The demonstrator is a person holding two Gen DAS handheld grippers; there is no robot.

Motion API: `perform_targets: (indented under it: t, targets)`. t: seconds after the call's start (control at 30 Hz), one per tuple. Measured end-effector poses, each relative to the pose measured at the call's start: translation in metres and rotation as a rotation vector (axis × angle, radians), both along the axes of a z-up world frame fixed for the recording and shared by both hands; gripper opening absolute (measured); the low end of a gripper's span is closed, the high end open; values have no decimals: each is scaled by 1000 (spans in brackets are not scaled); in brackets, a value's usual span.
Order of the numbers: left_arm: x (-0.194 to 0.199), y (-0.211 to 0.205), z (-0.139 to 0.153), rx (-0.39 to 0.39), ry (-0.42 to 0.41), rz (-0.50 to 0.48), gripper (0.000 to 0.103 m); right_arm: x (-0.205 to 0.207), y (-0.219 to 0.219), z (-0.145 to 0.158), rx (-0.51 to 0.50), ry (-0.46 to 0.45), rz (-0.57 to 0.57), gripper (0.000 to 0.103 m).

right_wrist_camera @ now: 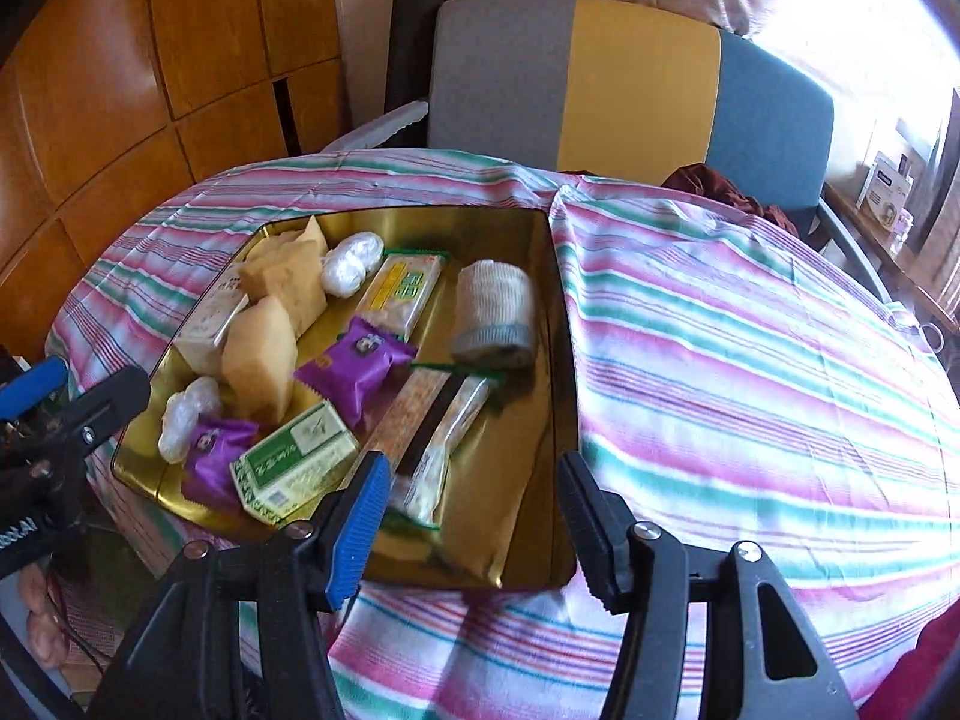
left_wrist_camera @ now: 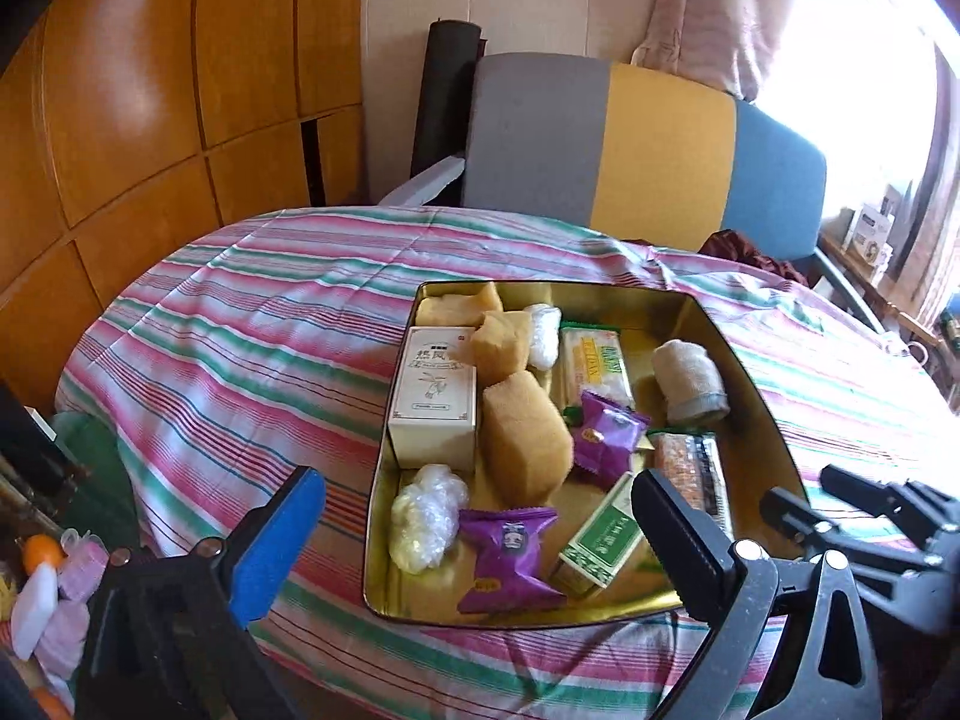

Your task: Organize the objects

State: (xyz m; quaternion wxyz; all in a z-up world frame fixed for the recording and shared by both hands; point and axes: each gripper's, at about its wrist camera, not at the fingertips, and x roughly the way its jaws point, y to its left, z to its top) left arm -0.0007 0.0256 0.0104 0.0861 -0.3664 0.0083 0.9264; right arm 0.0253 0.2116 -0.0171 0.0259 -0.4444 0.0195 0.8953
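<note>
A gold tin (left_wrist_camera: 384,480) on the striped tablecloth (left_wrist_camera: 240,330) holds a white box (left_wrist_camera: 433,396), tan sponge blocks (left_wrist_camera: 525,438), two purple packets (left_wrist_camera: 510,558), a green box (left_wrist_camera: 600,540), a rolled cloth (left_wrist_camera: 690,381), snack bars (left_wrist_camera: 690,468) and bubble-wrap wads (left_wrist_camera: 426,516). My left gripper (left_wrist_camera: 480,540) hovers over the tin's near left part, jaws wide open and gripping nothing. Above the near right edge of the tin (right_wrist_camera: 510,468), my right gripper (right_wrist_camera: 474,516) also stands open and empty. A snack bar (right_wrist_camera: 444,444) lies just beyond its blue pad (right_wrist_camera: 360,516).
A chair (left_wrist_camera: 600,150) with grey, yellow and blue panels stands behind the table. Wooden cabinets (left_wrist_camera: 150,120) line the left wall. Small bottles and clutter (left_wrist_camera: 48,588) sit low at the left. To the right of the tin lies bare tablecloth (right_wrist_camera: 750,360).
</note>
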Motion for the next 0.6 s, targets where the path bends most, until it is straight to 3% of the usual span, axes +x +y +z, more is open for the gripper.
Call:
perform_targets:
  t: [0.33,0.6]
  targets:
    - [7,6,1,-56,8,23,103,9,-12,-3,65,35,-16,58]
    - [6,2,-3,-49,-4,37,103,7,-16,-1,80,41,-9,58]
